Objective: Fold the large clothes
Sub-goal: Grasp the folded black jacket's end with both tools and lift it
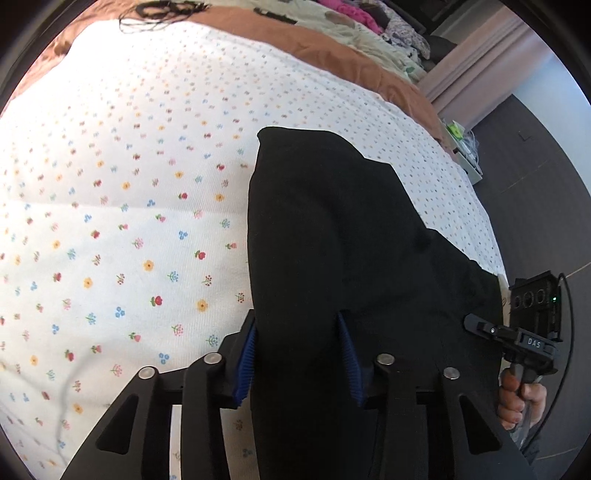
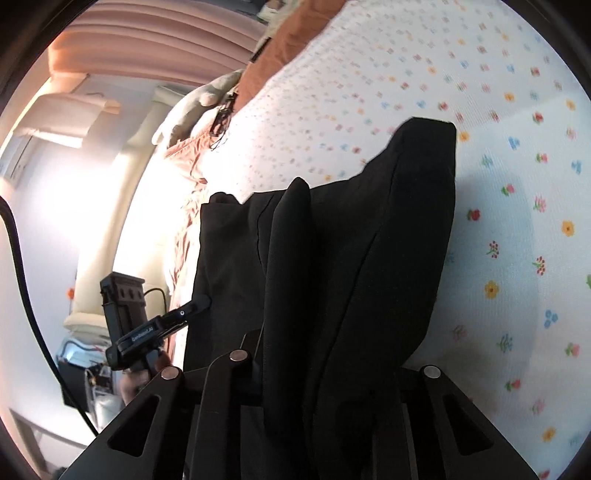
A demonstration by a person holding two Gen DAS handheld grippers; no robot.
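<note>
A black garment (image 1: 332, 240) lies partly folded on a white bedsheet with small flowers (image 1: 129, 184). In the left wrist view my left gripper (image 1: 295, 321) has the garment's near part between its blue pads (image 1: 245, 358), which press on the cloth. The right gripper (image 1: 475, 324) shows at the garment's right edge, with a hand below it. In the right wrist view the black garment (image 2: 388, 240) rises in a thick fold out of my right gripper (image 2: 332, 350), which is shut on it; the cloth hides the fingertips. The left gripper (image 2: 199, 302) touches the garment's left edge.
A brown blanket (image 1: 332, 40) and a heap of mixed clothes (image 1: 354, 14) lie at the far end of the bed. Dark floor (image 1: 535, 166) runs along the bed's right edge. A thin cable (image 1: 66, 391) crosses the sheet near left. Pink curtains (image 2: 147, 33) hang by a bright window.
</note>
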